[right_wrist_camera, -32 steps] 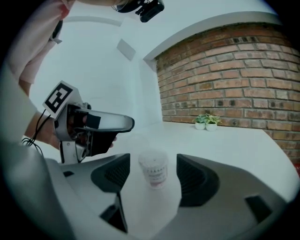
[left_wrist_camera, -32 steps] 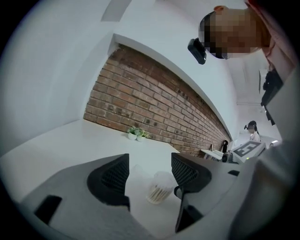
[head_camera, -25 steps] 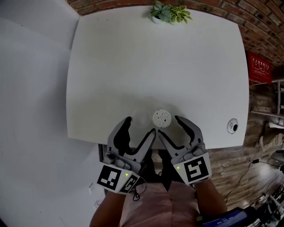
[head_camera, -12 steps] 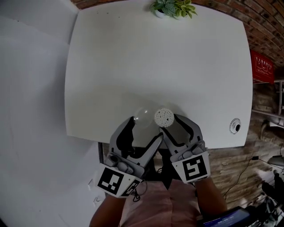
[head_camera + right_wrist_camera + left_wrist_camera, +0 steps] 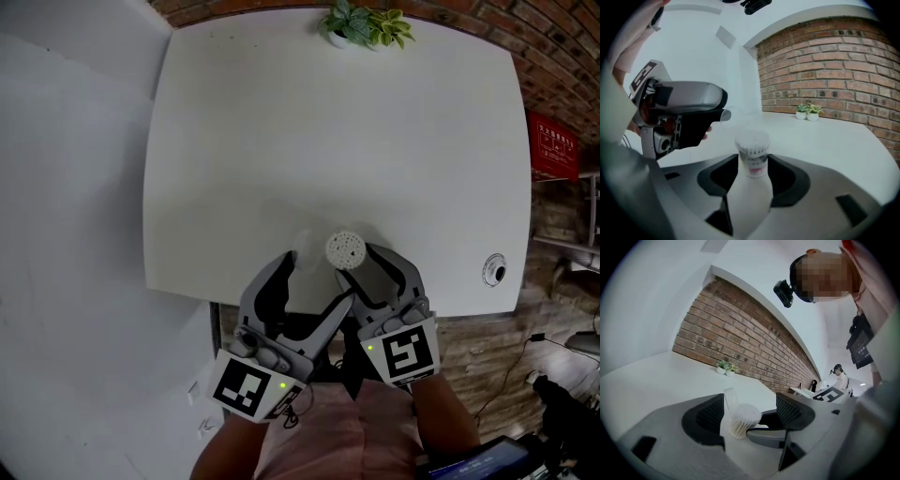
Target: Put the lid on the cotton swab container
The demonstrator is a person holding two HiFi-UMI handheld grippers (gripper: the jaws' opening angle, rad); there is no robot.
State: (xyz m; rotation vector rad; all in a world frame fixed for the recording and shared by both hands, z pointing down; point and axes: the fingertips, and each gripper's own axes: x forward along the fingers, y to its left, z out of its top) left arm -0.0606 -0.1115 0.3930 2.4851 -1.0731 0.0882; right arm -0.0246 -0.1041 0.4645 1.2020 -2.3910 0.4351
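Drew the jaws of the right gripper in, over the last second, from a wide straddle to a clamp on the cotton swab container, with pads against its left and right sides in the right gripper view. Nudged the left gripper rightward toward the container meanwhile and spread its jaws a little wider, with nothing pinched between them. Held the container upright and uncapped, swab heads exposed, close to the near edge of the white surface, well apart from the potted plant at the far edge. Found the clear lid just left of the container, against the inner face of the left gripper's left jaw, apparently tilted on edge; could not tell whether resting on the surface or lifted. Judged the task early: container steadied, lid reached but not yet gripped and not over the mouth. Left to do: clamp the lid, carry it rightward above the swabs, level it, press it down onto the rim.
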